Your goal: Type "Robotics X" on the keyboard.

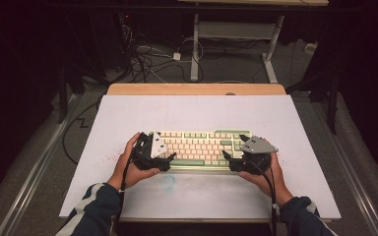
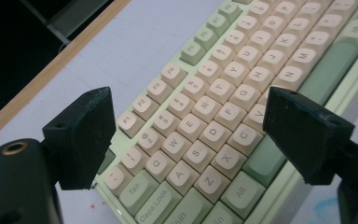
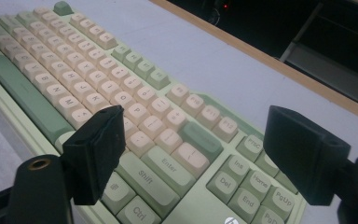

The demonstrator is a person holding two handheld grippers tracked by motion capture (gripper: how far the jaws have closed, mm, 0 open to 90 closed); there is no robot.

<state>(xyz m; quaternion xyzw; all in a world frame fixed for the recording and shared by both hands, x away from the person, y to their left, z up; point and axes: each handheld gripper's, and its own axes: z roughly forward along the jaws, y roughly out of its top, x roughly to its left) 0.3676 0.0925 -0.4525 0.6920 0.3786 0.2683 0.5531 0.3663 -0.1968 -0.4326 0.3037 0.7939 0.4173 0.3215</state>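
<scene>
A pale green keyboard (image 1: 202,147) with cream and green keycaps lies on the white table cover, near the person's side. My left gripper (image 1: 167,161) is held at the keyboard's left end and my right gripper (image 1: 229,163) at its right end. In the left gripper view the black jaws of my left gripper (image 2: 189,112) stand wide apart over the left-hand letter keys of the keyboard (image 2: 223,88), pressing on nothing. In the right gripper view my right gripper (image 3: 196,123) is likewise open above the Enter and Shift area of the keyboard (image 3: 74,79).
The white cover (image 1: 197,113) spans the table, with a wooden edge (image 1: 197,89) at the far side. A faint blue smudge (image 1: 168,182) marks the cover near the front. Cables (image 1: 142,59) and another table's legs (image 1: 195,49) lie on the floor beyond.
</scene>
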